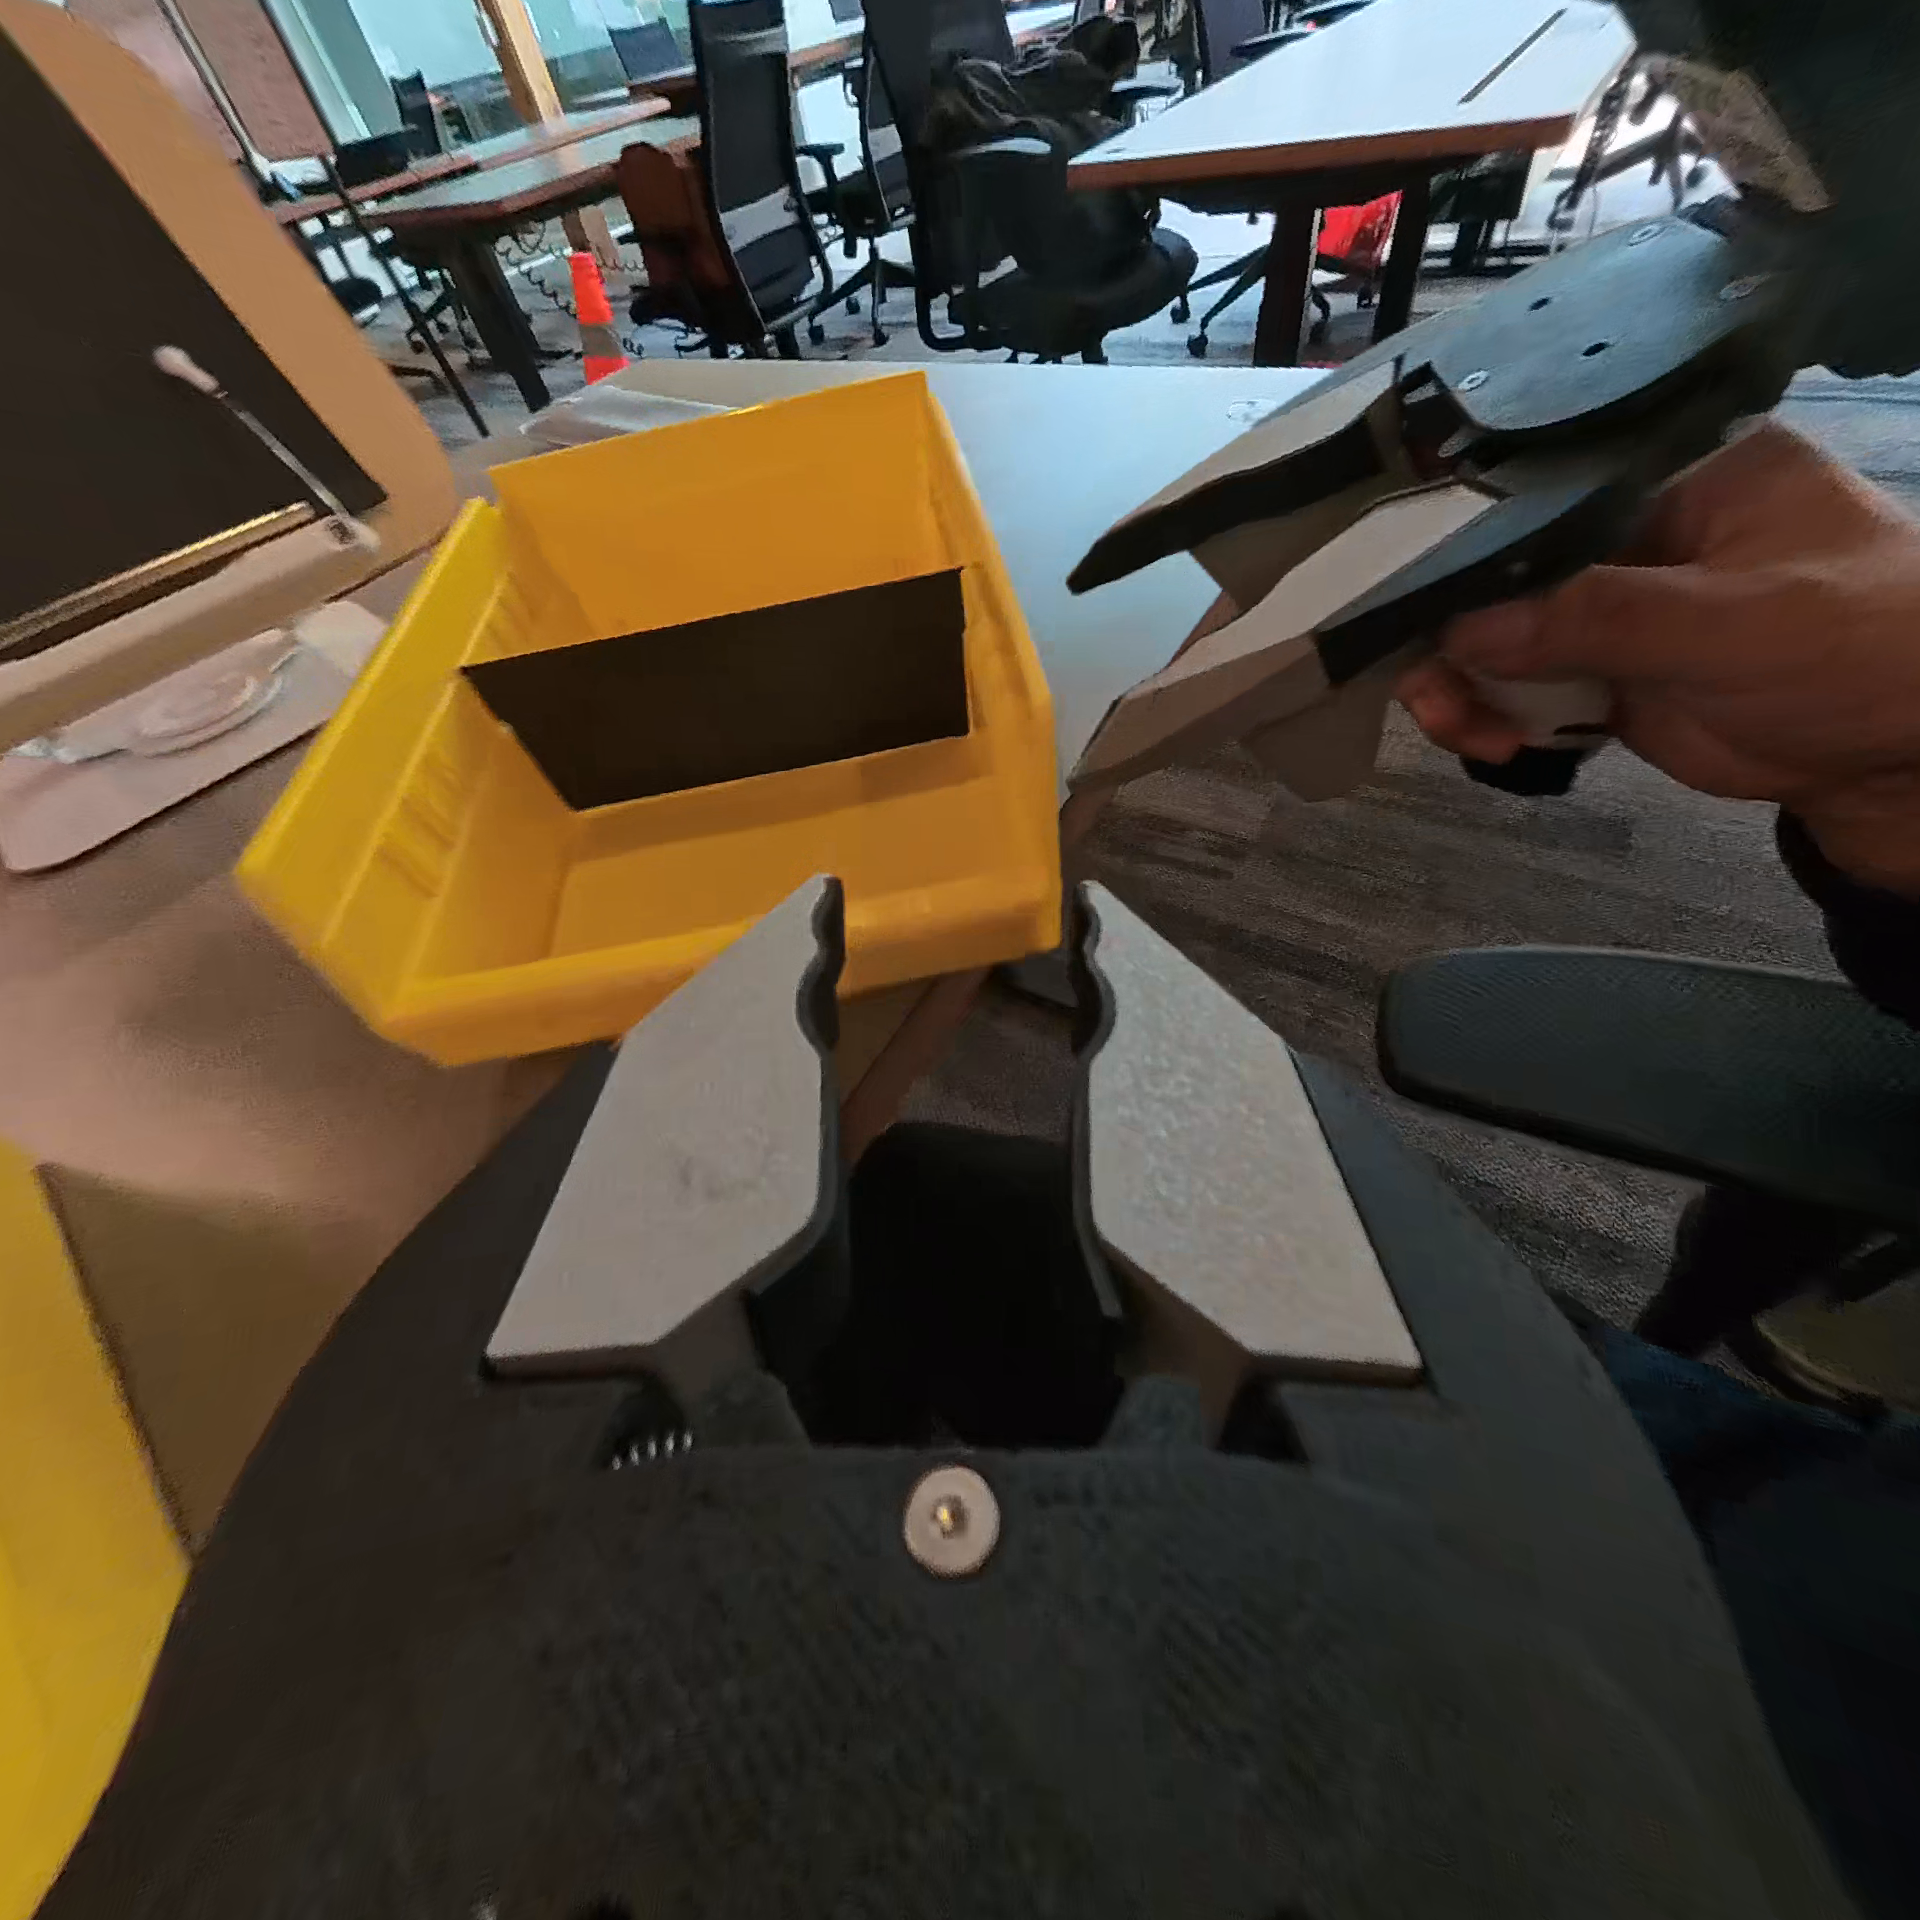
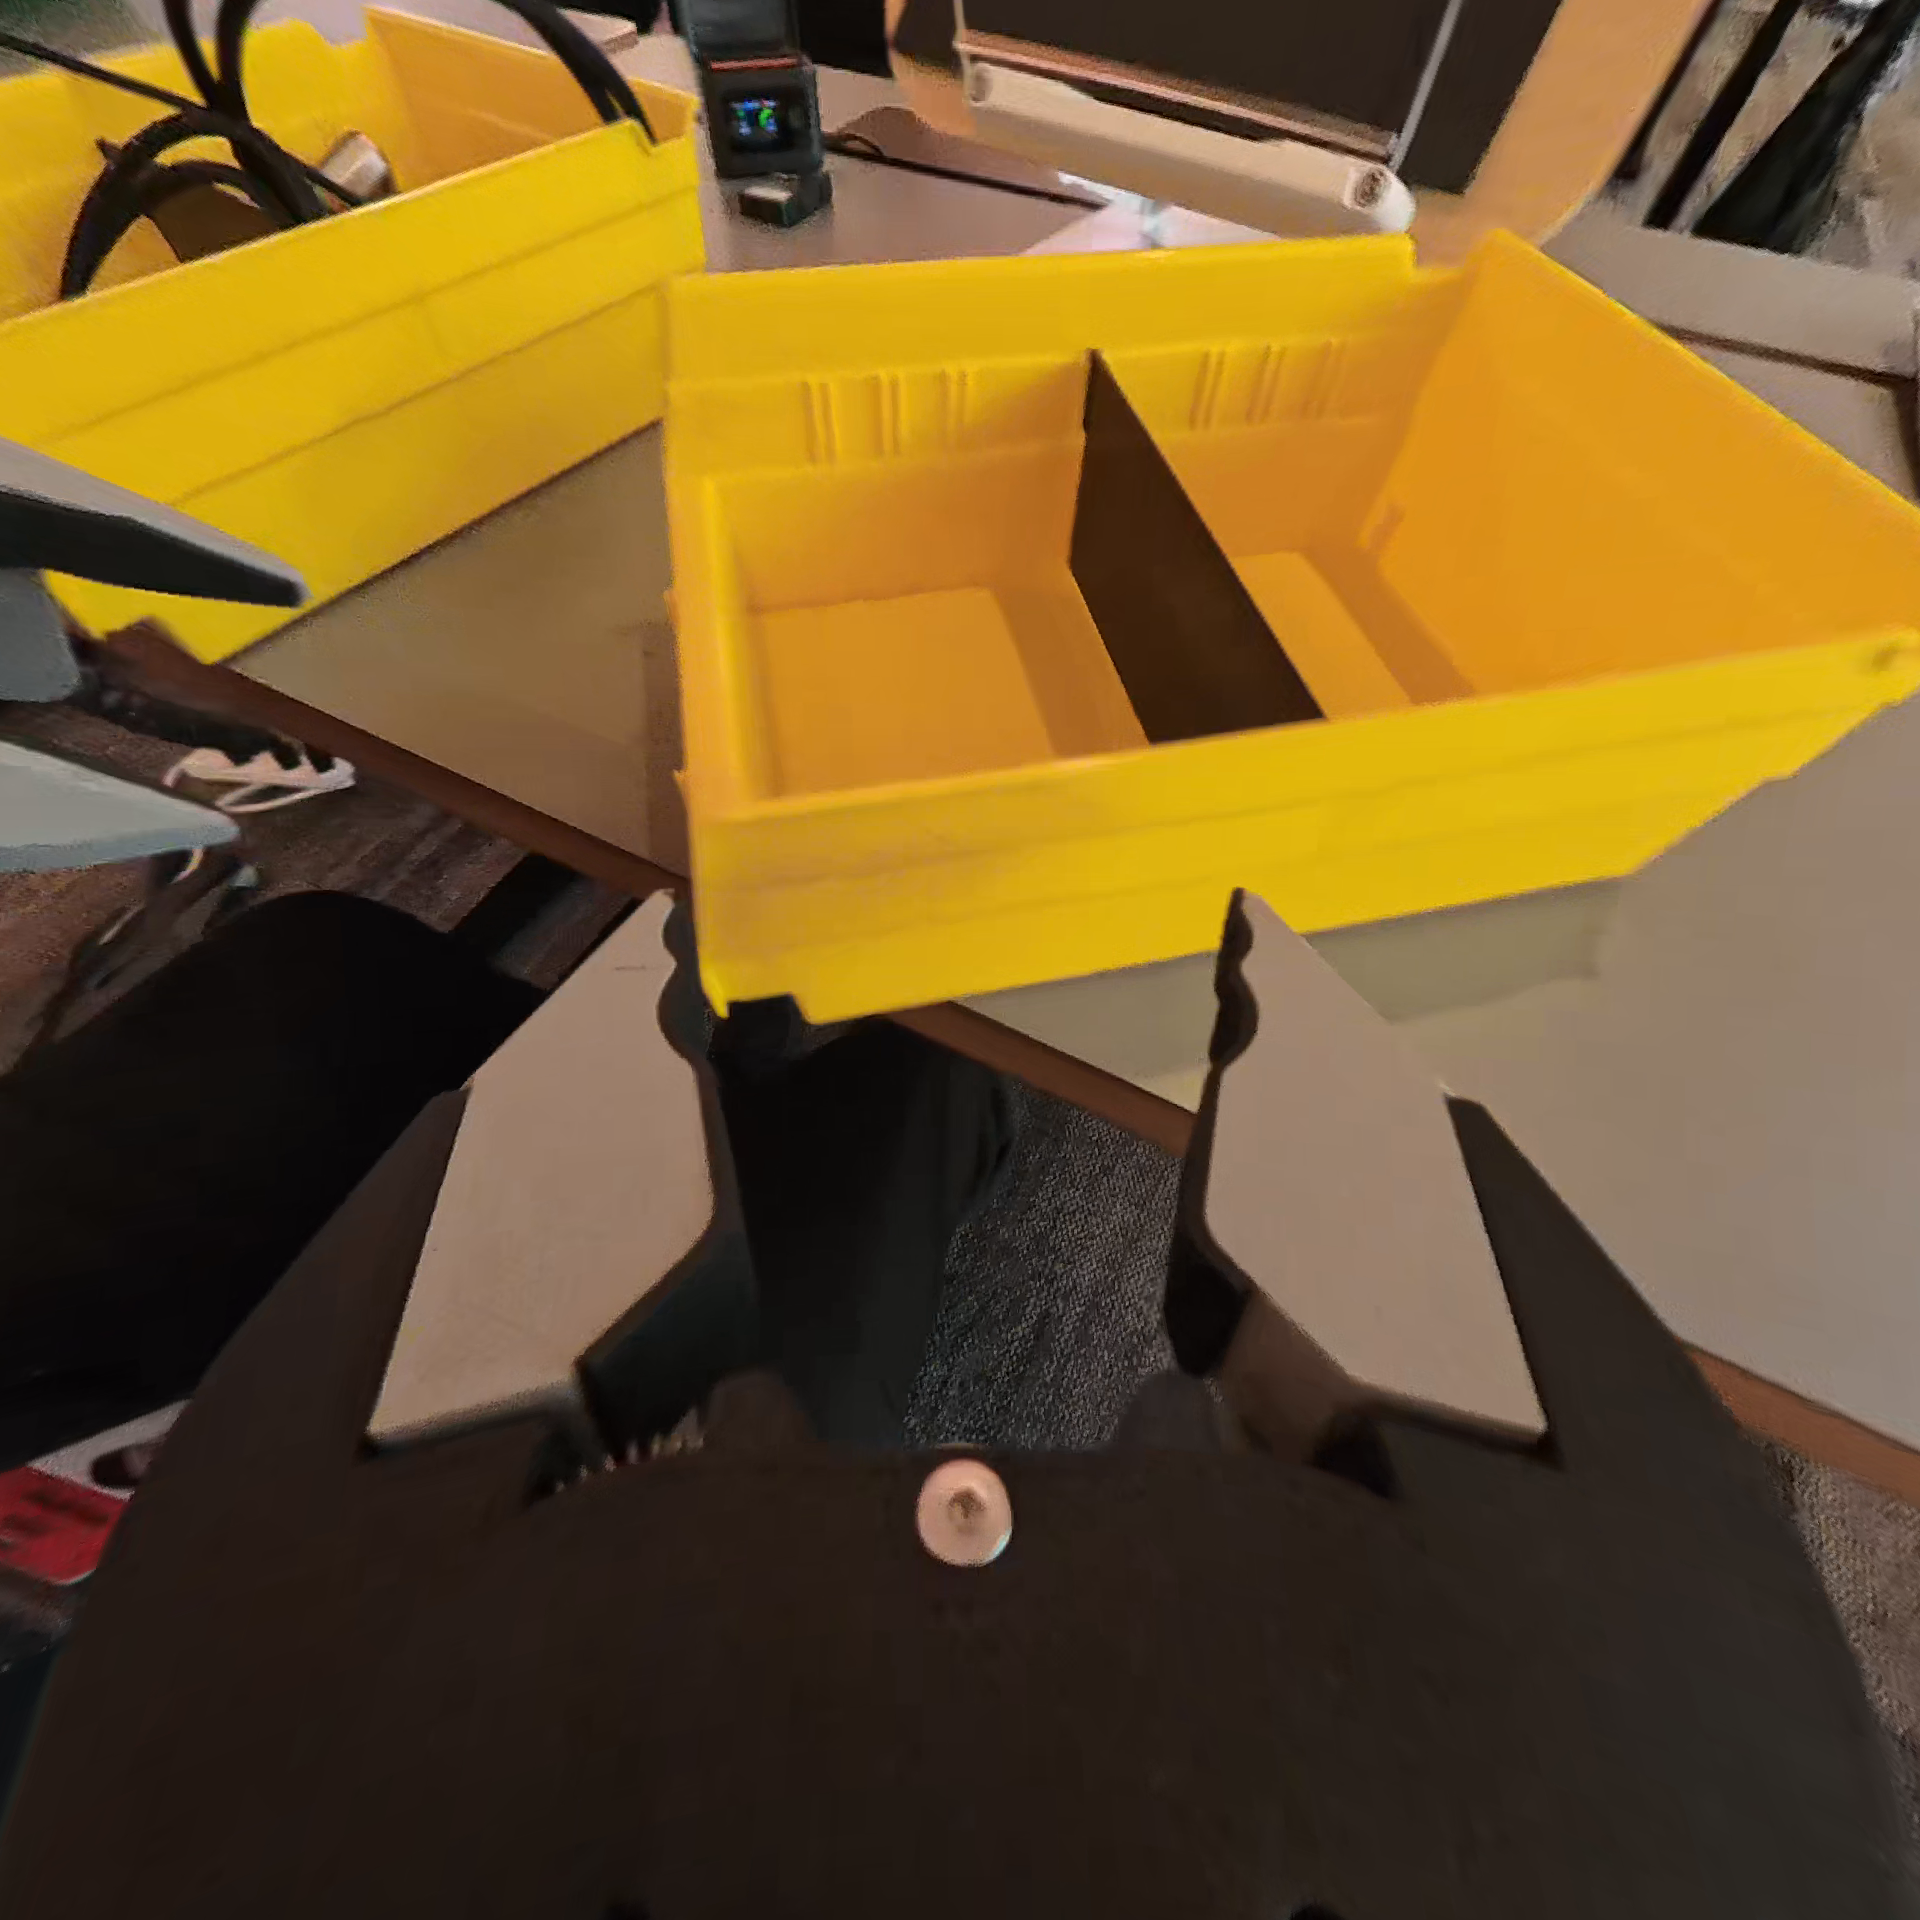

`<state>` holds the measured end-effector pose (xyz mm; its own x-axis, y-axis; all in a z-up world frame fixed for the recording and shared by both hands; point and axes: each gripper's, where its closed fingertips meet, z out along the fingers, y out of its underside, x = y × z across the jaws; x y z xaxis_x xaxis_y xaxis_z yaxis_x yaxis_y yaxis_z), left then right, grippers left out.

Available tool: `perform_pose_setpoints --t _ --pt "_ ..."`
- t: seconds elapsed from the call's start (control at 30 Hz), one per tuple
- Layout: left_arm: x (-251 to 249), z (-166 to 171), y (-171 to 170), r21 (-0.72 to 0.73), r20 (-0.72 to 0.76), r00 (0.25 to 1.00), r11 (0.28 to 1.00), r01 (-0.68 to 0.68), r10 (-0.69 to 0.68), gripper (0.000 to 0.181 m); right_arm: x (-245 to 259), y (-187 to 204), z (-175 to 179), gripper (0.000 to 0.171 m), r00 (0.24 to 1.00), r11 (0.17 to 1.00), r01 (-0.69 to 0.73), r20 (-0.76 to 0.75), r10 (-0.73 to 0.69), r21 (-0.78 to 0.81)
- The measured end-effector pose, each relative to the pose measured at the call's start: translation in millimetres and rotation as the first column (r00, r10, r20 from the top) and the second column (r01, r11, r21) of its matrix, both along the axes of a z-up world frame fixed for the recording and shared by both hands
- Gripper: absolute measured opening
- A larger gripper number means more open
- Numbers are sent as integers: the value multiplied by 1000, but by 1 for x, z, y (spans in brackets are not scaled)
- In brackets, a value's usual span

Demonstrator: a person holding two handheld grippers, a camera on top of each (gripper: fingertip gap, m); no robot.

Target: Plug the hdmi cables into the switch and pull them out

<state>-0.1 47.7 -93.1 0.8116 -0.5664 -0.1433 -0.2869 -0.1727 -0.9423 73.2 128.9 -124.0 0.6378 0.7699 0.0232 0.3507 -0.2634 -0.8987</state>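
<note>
Black HDMI cables (image 2: 197, 177) coiled inside second yellow plastic bin (image 2: 343, 343), far left of tan table (image 2: 468, 623); switch not discernible. Nearer yellow plastic bin (image 2: 1195, 873) with black divider panel (image 2: 1174, 603) sits at table edge, both compartments bare. Left gripper (image 1: 956, 935) fingers moderately apart, gripping nothing, just short of nearer bin. Right gripper (image 2: 956, 956) spread wide, empty, fingertips near bin's front wall; person's hand (image 1: 1714, 644) holds its handle.

Black cables (image 2: 187, 177) lie coiled in the far yellow bin (image 2: 343, 343).
</note>
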Motion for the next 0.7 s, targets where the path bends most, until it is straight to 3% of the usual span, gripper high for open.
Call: perform_pose_setpoints --t 0.1,0.23,0.5,0.63,0.7 --pt "-29 5 -17 -3 -9 999 999 -33 33 41 -21 3 -6 105 999 1000 0 54 -1 25" --pt "-71 16 -26 17 -69 991 993 -114 115 41 -14 21 -20 121 992 999 37 118 -37 -1" --pt "-189 35 -34 34 -127 906 915 -402 403 57 127 79 -12 89 896 914 406 191 -400 11" --pt "-215 19 -27 -36 -66 889 890 -455 452 68 83 53 11 88 981 982 185 -50 -186 -38" --pt "-218 2 -20 -88 -49 886 882 -463 460 69 53 36 9 81 996 998 44 -75 -47 -48"
